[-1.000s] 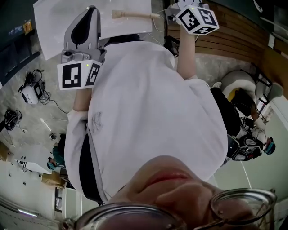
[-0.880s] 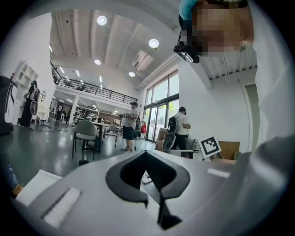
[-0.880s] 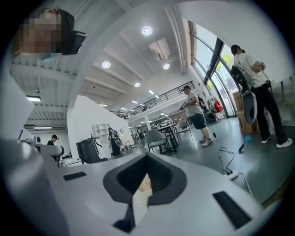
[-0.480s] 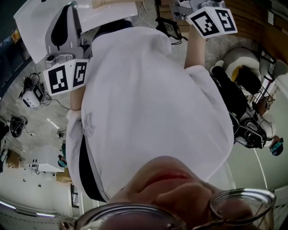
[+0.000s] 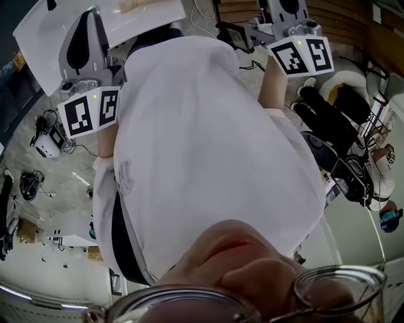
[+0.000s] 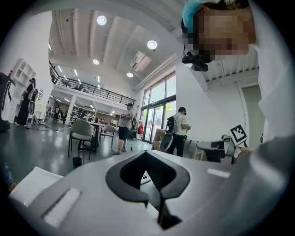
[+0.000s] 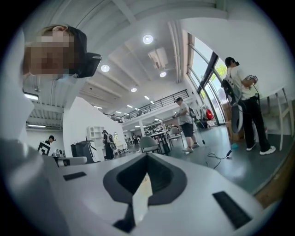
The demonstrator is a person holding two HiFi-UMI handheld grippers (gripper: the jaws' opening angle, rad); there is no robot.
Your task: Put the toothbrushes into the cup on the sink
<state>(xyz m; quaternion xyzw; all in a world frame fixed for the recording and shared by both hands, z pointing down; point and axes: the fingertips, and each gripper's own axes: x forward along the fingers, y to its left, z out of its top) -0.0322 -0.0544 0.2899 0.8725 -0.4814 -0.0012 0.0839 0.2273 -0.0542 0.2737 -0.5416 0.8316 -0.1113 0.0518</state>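
In the head view my left gripper (image 5: 90, 14) reaches over a white surface (image 5: 44, 38) at the top left. Its jaws are shut with nothing between them, as the left gripper view (image 6: 154, 184) shows. A pale wooden toothbrush (image 5: 136, 5) lies on that surface at the frame's top edge. My right gripper's marker cube (image 5: 302, 55) is at the top right, off the surface, with its fingertips beyond the frame. In the right gripper view my right gripper (image 7: 144, 186) is shut on a cream strip (image 7: 141, 200) that looks like a toothbrush handle. No cup or sink is in view.
The person's white shirt (image 5: 208, 151) fills the middle of the head view. Cables and small devices (image 5: 44, 129) lie on the floor at left. People (image 7: 242, 101) stand in the hall, with a chair (image 6: 82, 131) and tables further back.
My right gripper has moved right and away from the white surface's edge. The left gripper has hardly moved. The toothbrush on the surface lies where it was.
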